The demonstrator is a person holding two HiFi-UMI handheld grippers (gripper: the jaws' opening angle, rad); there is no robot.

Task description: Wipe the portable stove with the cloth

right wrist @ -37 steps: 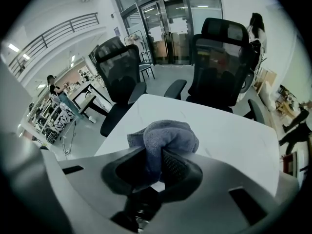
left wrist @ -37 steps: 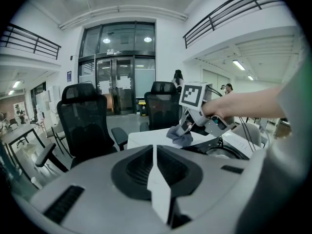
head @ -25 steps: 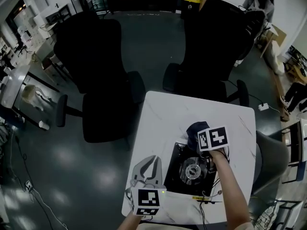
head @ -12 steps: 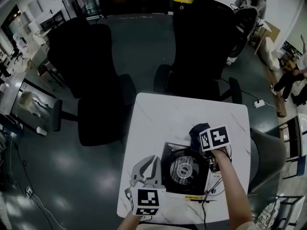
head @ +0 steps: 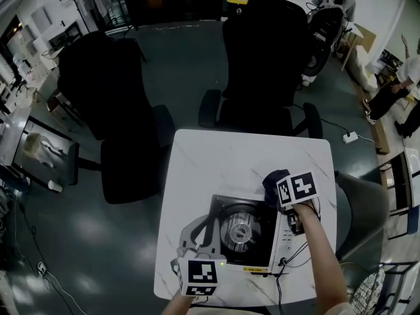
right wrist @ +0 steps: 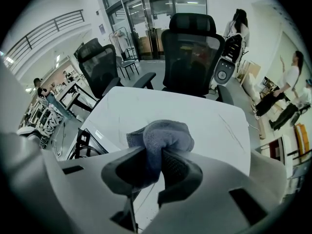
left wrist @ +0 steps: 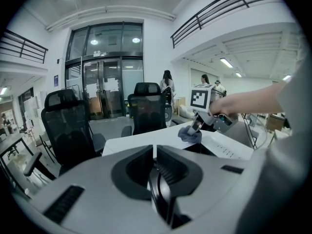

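Right gripper (right wrist: 153, 152): jaws clamped on the cloth (right wrist: 163, 133), a grey wad bulging out past the tips. Grip looks firm, with plenty of fabric forward to wipe with.

Left gripper (left wrist: 153, 152): jaws together, nothing between them. In the head view it sits at lower centre, just beside the lower left corner of the stove (head: 246, 231). I cannot tell whether it touches the stove.

Cloth position: right of centre in the head view, at the stove's upper right corner, by the top end of the white control panel. The left gripper view shows the wad low at that corner. I cannot tell if it presses on the panel or on the table (head: 223, 156) just behind.

Stove sits in the lower half of the table, burner ring and black top plate in plain view.

Progress, my reading: wiping is under way at one corner. Burner, black plate and most of the white panel are not under the cloth. No smears or clean streaks show, so I cannot say which parts are done. I'd count most of the top as still to cover.

Two black chairs (head: 262, 64) stand beyond the table.
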